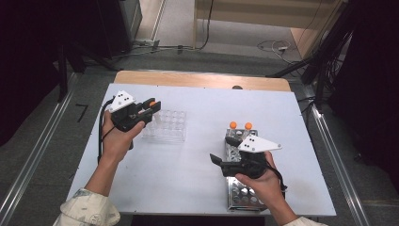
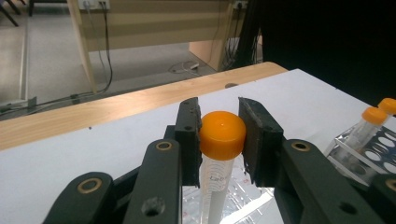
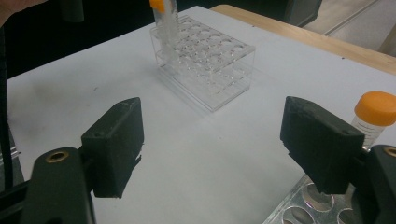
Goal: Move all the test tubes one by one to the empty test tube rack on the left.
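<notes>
Left claw pinches a clear plastic tube w/ rounded orange cap, faint print on its side, upright over the clear rack at tabletop left. Right claw spread wide, nothing in it, near metal rack w/ two orange-capped tubes.

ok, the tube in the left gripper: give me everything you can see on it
The tube is a clear plastic vial with a smooth orange screw cap and faint print on its wall. It hangs upright, clamped at the cap between the left gripper's black pads, one on each side. Its lower end stands at a corner of the clear rack; whether it sits in a hole I cannot tell. Its contents can't be made out.
</notes>
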Tool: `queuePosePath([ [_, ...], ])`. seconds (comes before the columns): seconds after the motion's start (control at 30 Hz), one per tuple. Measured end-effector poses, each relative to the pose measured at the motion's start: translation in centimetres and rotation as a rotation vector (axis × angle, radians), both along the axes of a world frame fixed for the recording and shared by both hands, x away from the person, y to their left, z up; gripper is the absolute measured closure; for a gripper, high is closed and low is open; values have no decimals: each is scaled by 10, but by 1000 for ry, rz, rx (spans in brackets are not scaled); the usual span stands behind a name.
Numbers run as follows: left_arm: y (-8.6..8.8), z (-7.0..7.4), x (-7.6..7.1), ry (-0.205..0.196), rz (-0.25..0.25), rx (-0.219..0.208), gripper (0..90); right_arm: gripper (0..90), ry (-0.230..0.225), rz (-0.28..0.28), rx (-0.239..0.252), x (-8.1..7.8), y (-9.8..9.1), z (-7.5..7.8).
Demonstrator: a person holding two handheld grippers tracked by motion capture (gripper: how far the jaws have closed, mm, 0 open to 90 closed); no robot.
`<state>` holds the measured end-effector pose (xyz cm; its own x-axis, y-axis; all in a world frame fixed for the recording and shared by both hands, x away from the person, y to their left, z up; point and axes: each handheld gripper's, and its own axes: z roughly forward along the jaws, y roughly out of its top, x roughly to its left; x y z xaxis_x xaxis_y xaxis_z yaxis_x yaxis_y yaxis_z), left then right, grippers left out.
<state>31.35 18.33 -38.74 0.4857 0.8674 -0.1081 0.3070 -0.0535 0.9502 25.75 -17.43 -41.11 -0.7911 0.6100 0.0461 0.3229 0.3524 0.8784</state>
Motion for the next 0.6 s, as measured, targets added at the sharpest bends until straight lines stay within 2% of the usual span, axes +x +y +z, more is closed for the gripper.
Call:
queuePosePath([
  [0.23,1,-1,5,-4,28,31,712,202,-1,-1,2,0,-1,0],
  [0.43,-1,-4,8,-2,29,34,712,202,2,-1,3,0,-1,0],
  [0.6,-4,-10,9,12,28,59,711,202,2,1,4,-1,0,0],
])
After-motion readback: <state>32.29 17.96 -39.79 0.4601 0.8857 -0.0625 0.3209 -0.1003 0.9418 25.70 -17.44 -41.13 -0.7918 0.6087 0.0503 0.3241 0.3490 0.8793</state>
